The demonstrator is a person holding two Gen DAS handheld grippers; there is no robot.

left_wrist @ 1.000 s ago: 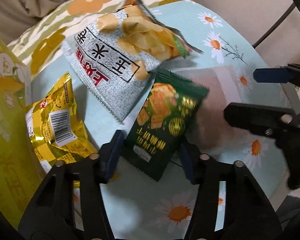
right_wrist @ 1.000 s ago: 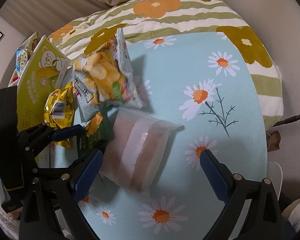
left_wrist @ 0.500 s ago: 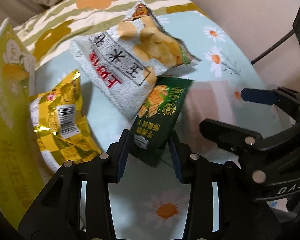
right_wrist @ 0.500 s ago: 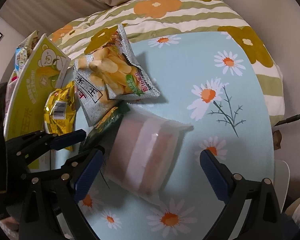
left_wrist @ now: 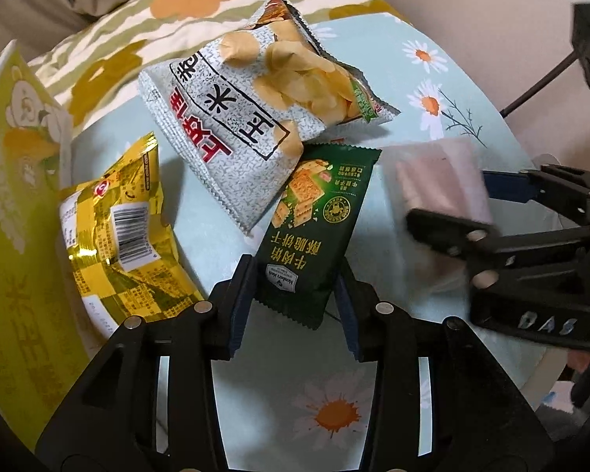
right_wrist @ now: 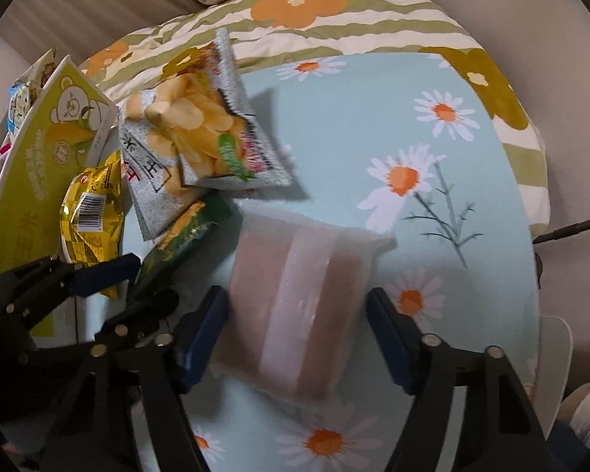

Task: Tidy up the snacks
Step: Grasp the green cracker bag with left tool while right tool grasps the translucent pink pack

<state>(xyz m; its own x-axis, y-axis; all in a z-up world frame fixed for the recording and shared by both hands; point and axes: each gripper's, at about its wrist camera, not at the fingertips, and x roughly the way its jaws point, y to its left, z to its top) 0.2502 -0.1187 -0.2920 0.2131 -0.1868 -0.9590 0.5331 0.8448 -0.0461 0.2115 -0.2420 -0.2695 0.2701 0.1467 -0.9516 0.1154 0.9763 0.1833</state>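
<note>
L gripper (left_wrist: 295,295) now clamped on green cracker pack (left_wrist: 314,232) w/ far end on table (left_wrist: 393,59) | R gripper (right_wrist: 295,330) closing round pink wafer pack (right_wrist: 295,306), pads not yet touching | both picks nearly set, lift next.

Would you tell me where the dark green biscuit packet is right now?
In the left wrist view the dark green biscuit packet sits centre frame, clamped by the left gripper, below the grey chip bag.

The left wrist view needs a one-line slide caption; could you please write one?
Left gripper shut on a green cracker packet beside a chip bag on daisy-print cloth.
</note>
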